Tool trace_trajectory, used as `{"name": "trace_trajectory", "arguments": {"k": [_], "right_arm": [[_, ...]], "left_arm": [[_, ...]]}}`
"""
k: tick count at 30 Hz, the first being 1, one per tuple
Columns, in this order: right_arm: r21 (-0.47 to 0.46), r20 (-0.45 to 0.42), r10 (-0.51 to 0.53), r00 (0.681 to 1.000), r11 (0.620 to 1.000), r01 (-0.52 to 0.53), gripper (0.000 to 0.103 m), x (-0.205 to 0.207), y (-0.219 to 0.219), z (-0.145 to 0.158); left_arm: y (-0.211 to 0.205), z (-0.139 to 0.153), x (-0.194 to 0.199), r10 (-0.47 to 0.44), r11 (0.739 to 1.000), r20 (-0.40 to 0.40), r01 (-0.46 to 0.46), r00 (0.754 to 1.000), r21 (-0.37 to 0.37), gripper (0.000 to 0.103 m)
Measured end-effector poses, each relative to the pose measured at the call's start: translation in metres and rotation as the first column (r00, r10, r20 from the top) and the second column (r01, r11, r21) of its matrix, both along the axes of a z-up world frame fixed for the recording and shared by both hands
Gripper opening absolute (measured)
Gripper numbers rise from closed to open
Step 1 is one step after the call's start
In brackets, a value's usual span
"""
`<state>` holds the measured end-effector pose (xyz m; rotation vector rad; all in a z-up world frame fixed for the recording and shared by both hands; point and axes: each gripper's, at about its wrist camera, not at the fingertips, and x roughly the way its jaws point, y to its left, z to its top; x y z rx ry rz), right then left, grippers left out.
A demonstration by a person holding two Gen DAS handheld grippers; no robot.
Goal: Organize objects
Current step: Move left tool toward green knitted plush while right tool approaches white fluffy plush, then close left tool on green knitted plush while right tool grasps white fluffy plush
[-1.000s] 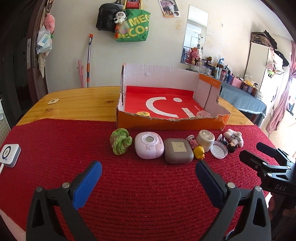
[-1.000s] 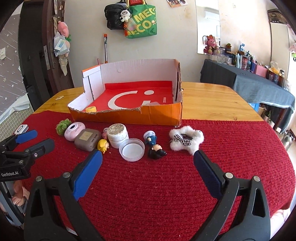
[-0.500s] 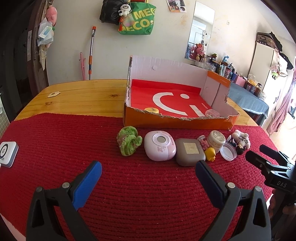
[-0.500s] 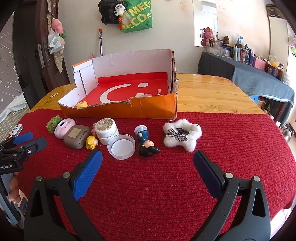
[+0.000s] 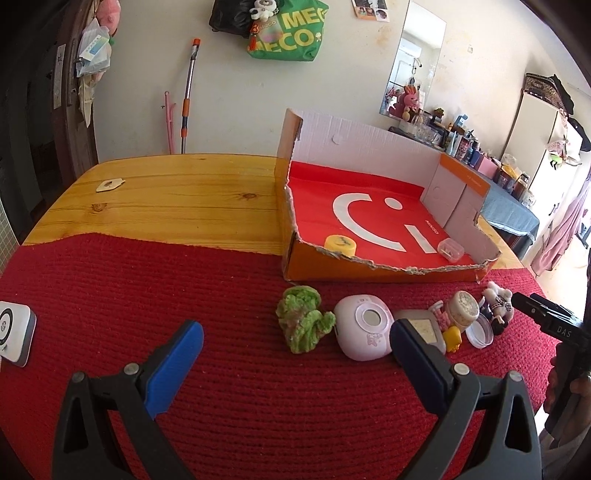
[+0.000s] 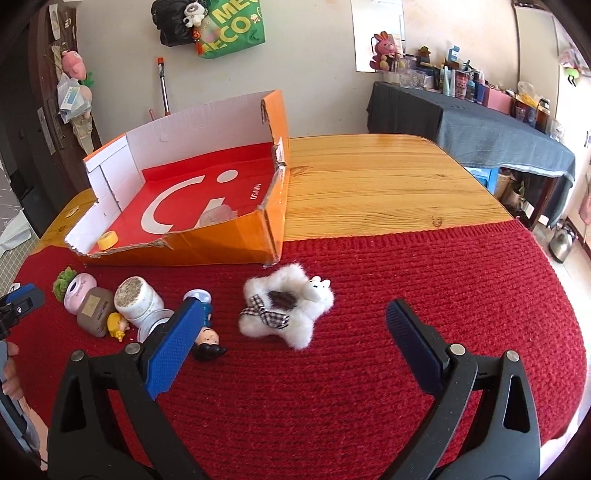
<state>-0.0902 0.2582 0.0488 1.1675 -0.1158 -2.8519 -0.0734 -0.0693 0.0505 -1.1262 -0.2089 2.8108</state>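
Note:
A row of small items lies on the red mat in front of an orange cardboard box (image 5: 373, 271) (image 6: 229, 243): a green knitted toy (image 5: 303, 323), a pink round case (image 5: 364, 326), a brown case (image 6: 95, 310), a white jar (image 6: 137, 301), a yellow figurine (image 6: 117, 325), a doll figure (image 6: 208, 341) and a white star plush (image 6: 288, 310). Inside the box sit a yellow cap (image 5: 340, 244) and a clear small container (image 5: 450, 250). My left gripper (image 5: 295, 349) is open, with the green toy just beyond its fingertips. My right gripper (image 6: 295, 325) is open, its fingertips flanking the plush from the near side.
A white device (image 5: 13, 338) lies at the mat's left edge. The wooden table (image 6: 369, 184) stretches beside and behind the box. A dark-covered side table (image 6: 472, 122) crowded with bottles stands against the far wall. Bags hang on the wall (image 5: 284, 29).
Both grippers have moved forward, closer to the row of items. The left one shifted left toward the green toy; the right one turned toward the white plush. Both stayed open.

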Motion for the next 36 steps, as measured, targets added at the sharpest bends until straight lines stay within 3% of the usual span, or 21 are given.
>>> {"name": "trace_trajectory", "arguments": {"k": [8, 13, 21, 29, 32, 36], "right_arm": [[0.009, 0.09, 0.01, 0.996, 1.0, -0.011, 0.101, -0.022, 0.004, -0.01], [0.005, 0.141, 0.007, 0.99, 1.0, -0.008, 0.101, -0.032, 0.002, -0.017], [0.048, 0.158, 0.013, 0.987, 0.999, -0.021, 0.101, -0.035, -0.004, -0.024], [0.076, 0.152, 0.022, 0.988, 0.997, -0.034, 0.101, -0.036, -0.012, -0.025], [0.083, 0.153, 0.028, 0.988, 0.996, -0.041, 0.1, -0.036, -0.014, -0.026], [0.099, 0.144, 0.041, 0.989, 0.994, -0.056, 0.09, -0.033, -0.02, -0.025]], "left_arm": [[-0.008, -0.005, -0.02, -0.016, 0.999, 0.041, 0.018, 0.999, -0.049, 0.099], [-0.016, -0.011, -0.026, -0.031, 0.999, 0.073, 0.033, 0.997, -0.018, 0.097], [-0.015, -0.018, -0.03, -0.058, 0.995, 0.092, 0.065, 0.994, -0.073, 0.096], [-0.005, -0.024, -0.038, -0.097, 0.991, 0.101, 0.106, 0.99, -0.083, 0.091], [-0.003, -0.027, -0.041, -0.115, 0.989, 0.116, 0.125, 0.987, -0.079, 0.083], [0.001, -0.028, -0.042, -0.138, 0.986, 0.115, 0.147, 0.984, -0.08, 0.073]]}}
